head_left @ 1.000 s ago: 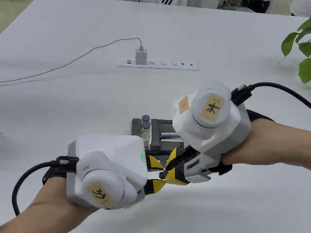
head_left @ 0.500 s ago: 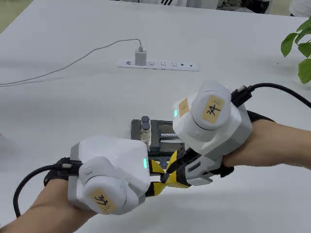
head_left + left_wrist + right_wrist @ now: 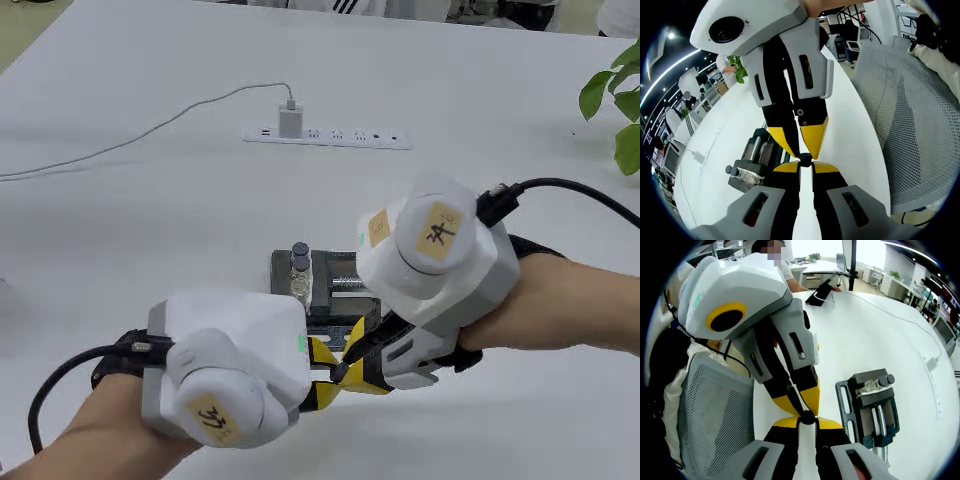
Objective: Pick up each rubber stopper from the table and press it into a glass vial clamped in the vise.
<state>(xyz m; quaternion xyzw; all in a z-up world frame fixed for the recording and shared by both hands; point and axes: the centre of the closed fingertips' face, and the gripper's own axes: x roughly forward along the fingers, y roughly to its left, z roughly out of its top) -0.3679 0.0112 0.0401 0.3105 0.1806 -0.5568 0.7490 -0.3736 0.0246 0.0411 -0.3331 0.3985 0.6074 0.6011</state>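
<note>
Near side of vise (image 3: 330, 300) | left gripper (image 3: 805, 168) and right gripper (image 3: 808, 423) tip to tip | both pinched narrow on 1 rubber stopper (image 3: 804, 159)

Yellow-tipped black tongs on white left gripper (image 3: 805, 168) and right gripper (image 3: 807, 422), dark stopper (image 3: 807, 417), grey vise (image 3: 865, 379), white table (image 3: 150, 210).

Dark stopper (image 3: 300, 249) in vial (image 3: 300, 283), clamped in vise (image 3: 332, 298).
</note>
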